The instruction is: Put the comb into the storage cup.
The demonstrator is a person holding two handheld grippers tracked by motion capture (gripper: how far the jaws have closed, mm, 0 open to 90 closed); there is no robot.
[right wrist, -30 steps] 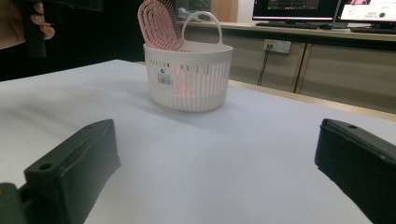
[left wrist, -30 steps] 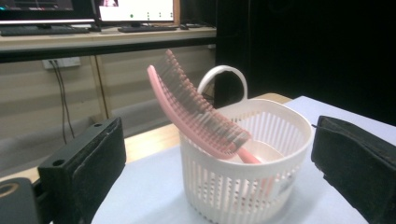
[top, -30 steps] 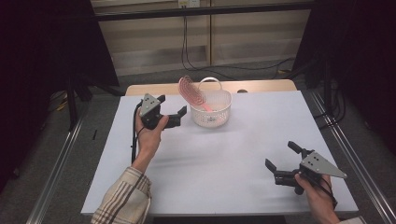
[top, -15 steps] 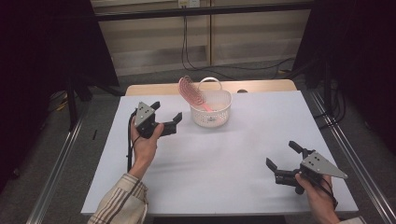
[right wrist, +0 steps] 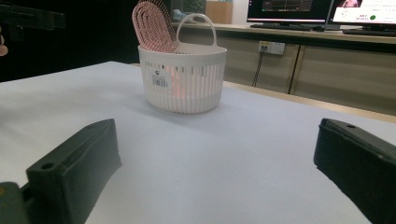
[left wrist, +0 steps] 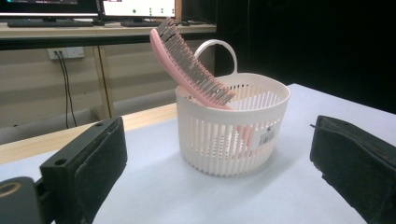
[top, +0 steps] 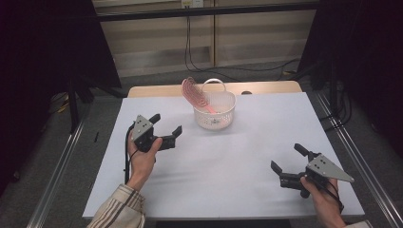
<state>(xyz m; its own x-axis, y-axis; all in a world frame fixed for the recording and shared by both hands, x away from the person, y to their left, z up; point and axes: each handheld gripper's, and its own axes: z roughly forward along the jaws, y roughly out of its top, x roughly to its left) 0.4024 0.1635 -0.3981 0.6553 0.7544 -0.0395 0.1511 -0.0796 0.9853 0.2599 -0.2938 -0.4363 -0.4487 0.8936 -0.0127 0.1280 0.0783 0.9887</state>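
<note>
The pink hairbrush (top: 195, 93) leans in the white slotted basket (top: 216, 114) at 12 o'clock on the counter (top: 228, 166). Both the left gripper (top: 166, 124) and right gripper (top: 287, 157) have fingers spread wide, empty (likely placement finished). Next: probably rest, or reach back in.

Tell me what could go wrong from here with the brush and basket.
1. The pink oval hairbrush leans steeply on the rim of the white slotted plastic basket, head well above it; a knock could tip it out.
2. The basket looks light and stands free on the white table; pulling the brush one-handed might drag or topple it.
3. The left tool is open, near the basket; the right tool, also open, is too far to steady it.
</note>
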